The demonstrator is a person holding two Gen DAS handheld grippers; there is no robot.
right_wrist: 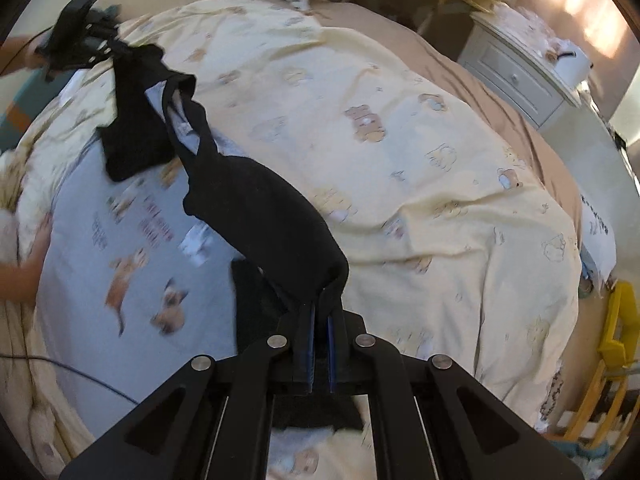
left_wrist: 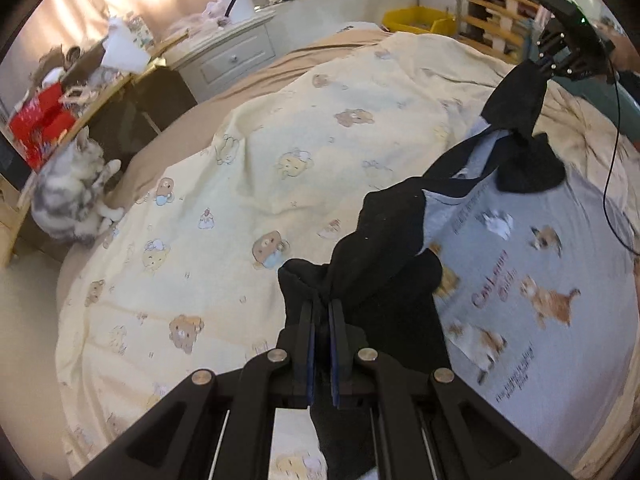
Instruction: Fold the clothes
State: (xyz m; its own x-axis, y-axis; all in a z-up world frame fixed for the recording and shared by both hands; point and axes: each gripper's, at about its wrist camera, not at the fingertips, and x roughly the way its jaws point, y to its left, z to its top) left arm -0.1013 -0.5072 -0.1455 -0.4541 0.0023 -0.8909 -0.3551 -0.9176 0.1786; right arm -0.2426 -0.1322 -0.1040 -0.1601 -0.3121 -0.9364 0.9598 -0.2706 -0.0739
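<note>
A T-shirt with a grey printed front (left_wrist: 516, 276) and black sleeves and collar hangs stretched between my two grippers over the bed. My left gripper (left_wrist: 322, 304) is shut on one black shoulder (left_wrist: 380, 240). It also shows in the right wrist view (right_wrist: 114, 50) at the far top left. My right gripper (right_wrist: 322, 300) is shut on the other black shoulder (right_wrist: 272, 212), and it appears in the left wrist view (left_wrist: 546, 68) at the top right. The grey front (right_wrist: 120, 240) with cat prints drapes down onto the bed.
A yellow bear-print duvet (left_wrist: 248, 168) covers the bed. A grey tabby cat (left_wrist: 76, 196) sits at the bed's far edge by a wooden shelf (left_wrist: 100, 96). A white nightstand (right_wrist: 520, 76), a yellow bin (left_wrist: 420, 20) and a black cable (left_wrist: 612, 168) are nearby.
</note>
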